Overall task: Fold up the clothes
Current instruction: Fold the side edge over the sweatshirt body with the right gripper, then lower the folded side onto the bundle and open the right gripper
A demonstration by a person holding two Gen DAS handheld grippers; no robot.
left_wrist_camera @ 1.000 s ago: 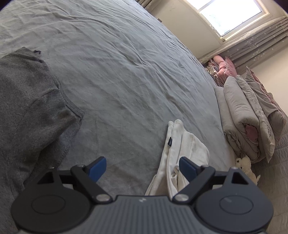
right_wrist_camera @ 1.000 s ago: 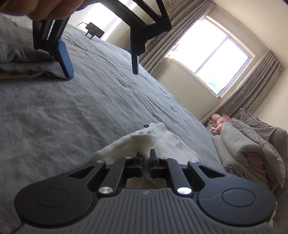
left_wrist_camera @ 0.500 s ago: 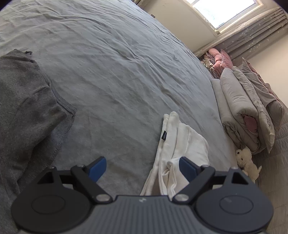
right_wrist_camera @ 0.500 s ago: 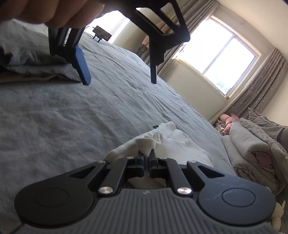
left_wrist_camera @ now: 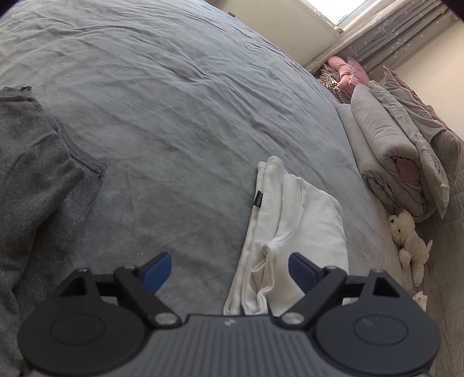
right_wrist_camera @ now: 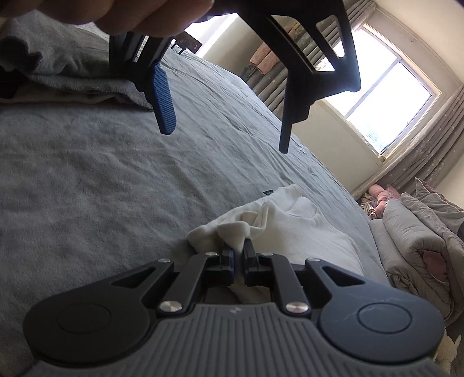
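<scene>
While the left gripper (right_wrist_camera: 224, 142) hangs spread above, the right gripper (right_wrist_camera: 238, 255) pinches the folded cream cotton garment's (left_wrist_camera: 293, 220) near edge, its long axis running near-to-far.

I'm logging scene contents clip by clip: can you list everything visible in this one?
white garment: one, cream-white, partly folded on the bed, its near edge pinched
grey garment: one, dark grey, on the bed at the left of the left wrist view
bed cover: one, grey, wrinkled, under both garments
folded duvets: a stack, beige-grey with pink showing, at the bed's far side
pink cushions: pink, count unclear, below the window
plush toy: one, cream, beside the duvets
window: one, bright, grey curtains alongside
left tongs: blue pads, open, held above the bed
right tongs: black, shut on the white garment
hand: one, gripping the left tongs
</scene>
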